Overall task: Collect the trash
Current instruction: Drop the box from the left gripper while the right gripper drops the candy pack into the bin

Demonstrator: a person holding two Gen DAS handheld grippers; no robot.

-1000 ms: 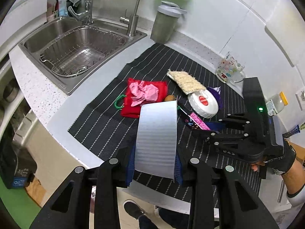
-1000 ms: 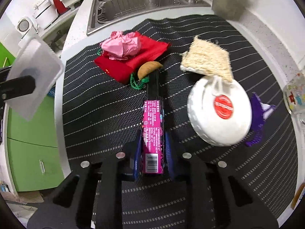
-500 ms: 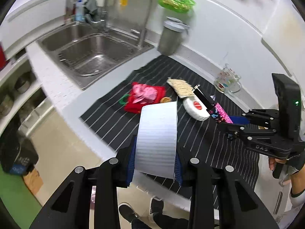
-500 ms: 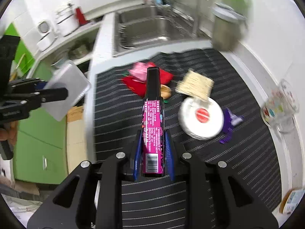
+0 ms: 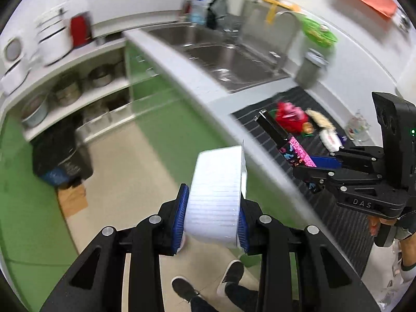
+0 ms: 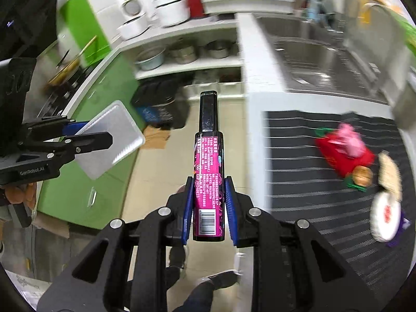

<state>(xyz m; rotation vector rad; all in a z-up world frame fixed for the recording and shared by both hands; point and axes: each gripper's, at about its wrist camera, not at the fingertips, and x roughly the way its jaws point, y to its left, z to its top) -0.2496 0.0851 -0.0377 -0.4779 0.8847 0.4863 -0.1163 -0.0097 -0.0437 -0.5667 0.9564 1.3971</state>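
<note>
Both tongs had swung off the tabletop [image 5: 197,78] and out over the floor [image 5: 124,161] since a second before. The left tongs [image 5: 212,205] clamped the white plastic tray [image 5: 218,187]; the right tongs [image 6: 209,202] gripped the pink-labelled tube [image 6: 208,171]. Open floor lay beyond the edge. Farther off, a blurred dark bin [image 5: 62,153] stood by the shelves.
</note>
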